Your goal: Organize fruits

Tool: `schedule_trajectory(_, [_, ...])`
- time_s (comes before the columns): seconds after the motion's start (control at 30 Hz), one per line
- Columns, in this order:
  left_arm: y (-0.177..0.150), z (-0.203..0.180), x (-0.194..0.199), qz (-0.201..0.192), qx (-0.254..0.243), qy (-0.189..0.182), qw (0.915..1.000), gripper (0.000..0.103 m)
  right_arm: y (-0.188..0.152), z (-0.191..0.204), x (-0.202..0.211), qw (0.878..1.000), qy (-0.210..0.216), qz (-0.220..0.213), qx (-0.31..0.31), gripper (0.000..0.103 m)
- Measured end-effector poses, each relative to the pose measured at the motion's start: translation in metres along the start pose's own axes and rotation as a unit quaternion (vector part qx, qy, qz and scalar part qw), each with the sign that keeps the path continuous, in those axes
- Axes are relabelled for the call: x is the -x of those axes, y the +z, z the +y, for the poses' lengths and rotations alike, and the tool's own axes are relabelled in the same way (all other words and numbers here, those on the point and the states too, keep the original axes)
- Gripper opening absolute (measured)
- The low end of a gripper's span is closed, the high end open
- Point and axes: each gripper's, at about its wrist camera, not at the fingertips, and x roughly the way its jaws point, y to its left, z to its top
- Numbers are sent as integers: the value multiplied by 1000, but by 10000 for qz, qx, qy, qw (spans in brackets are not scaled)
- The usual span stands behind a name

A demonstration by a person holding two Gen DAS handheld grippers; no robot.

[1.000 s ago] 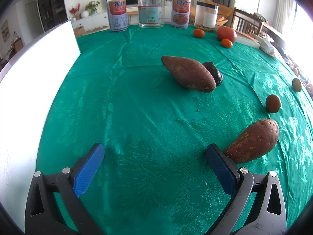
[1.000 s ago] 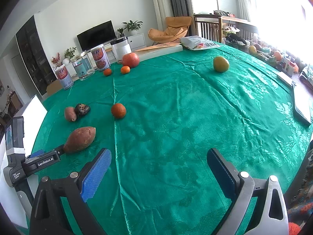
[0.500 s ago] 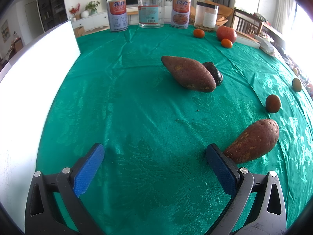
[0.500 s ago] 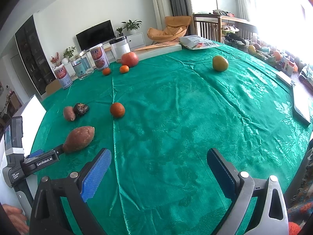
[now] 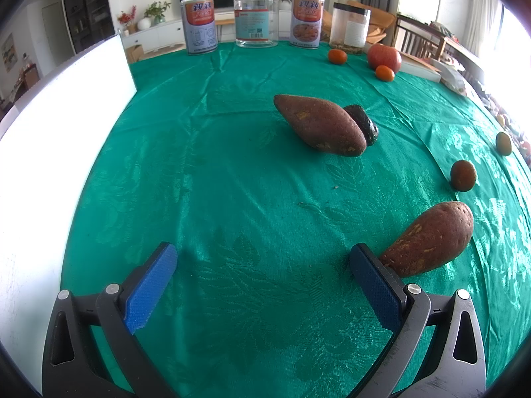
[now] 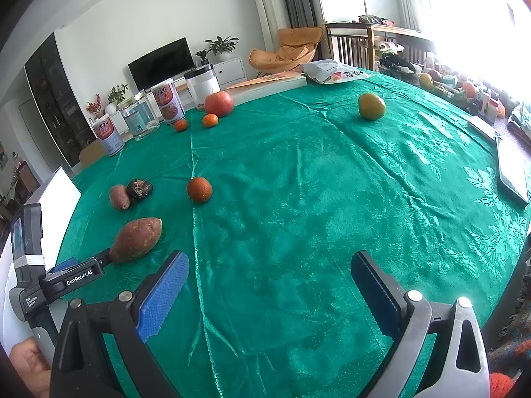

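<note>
In the left wrist view my left gripper point(image 5: 262, 258) stands open low over the green tablecloth point(image 5: 215, 165), with nothing between its blue pads. A sweet potato point(image 5: 431, 242) lies just outside its right finger. Farther back a second sweet potato point(image 5: 322, 126) rests against a dark avocado point(image 5: 363, 122). An orange point(image 5: 463, 175) and a greenish fruit point(image 5: 503, 143) sit at the right. My right gripper point(image 6: 268, 265) is open and empty above bare cloth. It sees the left gripper point(image 6: 86, 263) by the sweet potato point(image 6: 136, 238), with the orange point(image 6: 199, 189) beyond.
A white board point(image 5: 49, 165) borders the table's left side. Cans and jars point(image 5: 255, 20) line the far edge, beside a red fruit point(image 5: 384, 57) and two tangerines point(image 5: 337, 56). A flat box point(image 6: 265, 84) and a bag point(image 6: 335, 71) lie at the back. A tablet point(image 6: 512, 172) lies at the right edge.
The left gripper has not moved. The right wrist view has shifted slightly, and a hand now shows in its lower left corner.
</note>
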Motion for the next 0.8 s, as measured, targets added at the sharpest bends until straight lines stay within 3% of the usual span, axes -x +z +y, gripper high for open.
schedule_trajectory(0.7, [0,1,-1,2,-37,-8,10000,103,1,-3,1,10000,80,8,-51,98])
schedule_trajectory(0.8, [1,4,1,173,-157,-84,9997,103,1,-3,1,9999,89,3,-59,98])
